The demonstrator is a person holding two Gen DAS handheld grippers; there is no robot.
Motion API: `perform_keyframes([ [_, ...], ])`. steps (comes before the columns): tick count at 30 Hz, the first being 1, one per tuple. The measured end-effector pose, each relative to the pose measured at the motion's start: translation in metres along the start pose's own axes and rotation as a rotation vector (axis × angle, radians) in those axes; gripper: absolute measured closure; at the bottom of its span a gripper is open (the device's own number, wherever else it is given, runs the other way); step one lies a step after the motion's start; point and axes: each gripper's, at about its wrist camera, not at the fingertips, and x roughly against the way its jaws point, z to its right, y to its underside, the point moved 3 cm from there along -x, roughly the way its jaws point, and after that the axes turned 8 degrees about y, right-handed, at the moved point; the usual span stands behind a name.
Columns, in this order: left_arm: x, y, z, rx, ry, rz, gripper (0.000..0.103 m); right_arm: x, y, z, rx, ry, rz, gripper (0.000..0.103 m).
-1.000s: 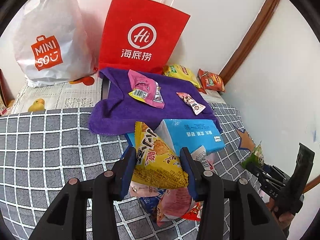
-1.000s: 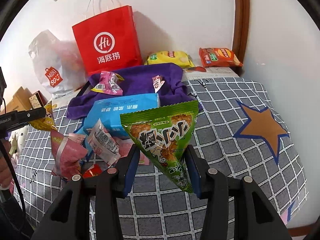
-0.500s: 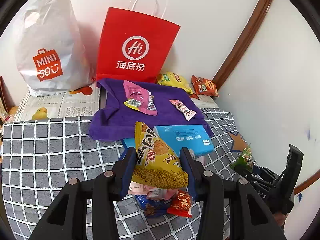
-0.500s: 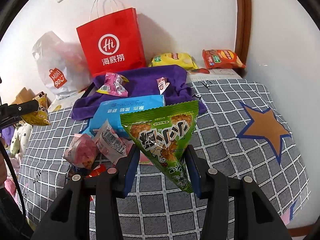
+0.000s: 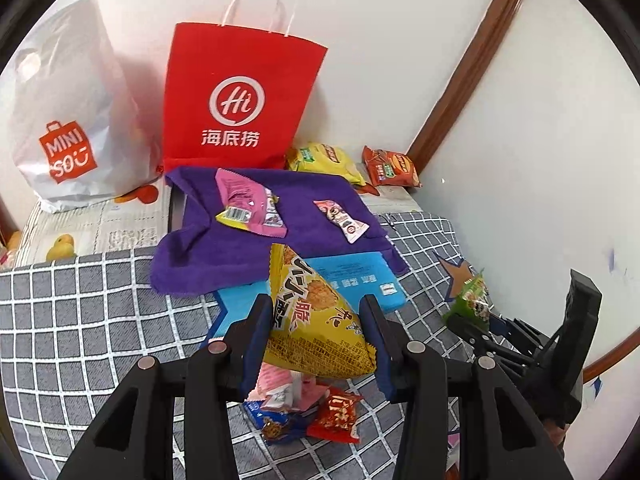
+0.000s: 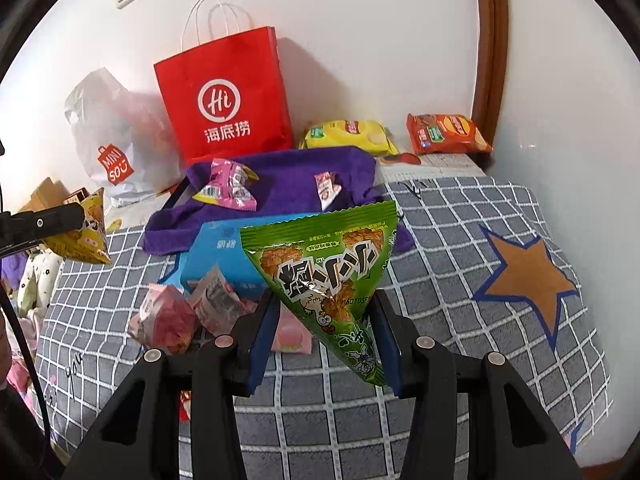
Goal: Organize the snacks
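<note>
On the checked bedspread (image 6: 460, 240), a purple towel (image 5: 304, 204) lay before the red paper bag (image 5: 236, 100). My left gripper (image 5: 316, 344) clamped a yellow triangular snack packet (image 5: 316, 320) above the loose snack pile (image 5: 304, 408); my right gripper (image 6: 324, 340) pinched a green triangular packet (image 6: 328, 264).

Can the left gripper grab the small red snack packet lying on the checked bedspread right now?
Probably not yet. The left gripper is shut on a yellow triangular snack bag, so its jaws are full. The small red snack packet lies in the open just below; nothing else blocks the way.
</note>
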Motion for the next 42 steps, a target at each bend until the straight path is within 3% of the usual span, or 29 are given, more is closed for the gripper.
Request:
perform_keyframes([
  [10,-0.005,-0.024,0.014,-0.036,0.006,0.003,0.06,-0.008,-0.035,-0.013,0.01,-0.012,0.036,0.057],
  [23,-0.012,-0.055,0.004,-0.029,-0.002,0.024,0.06,-0.027,-0.073,-0.018,0.014,-0.008,0.042,0.057],
  [42,-0.06,-0.111,-0.018,-0.022,-0.02,0.012,0.06,-0.072,-0.138,-0.031,0.028,-0.025,0.088,0.057],
])
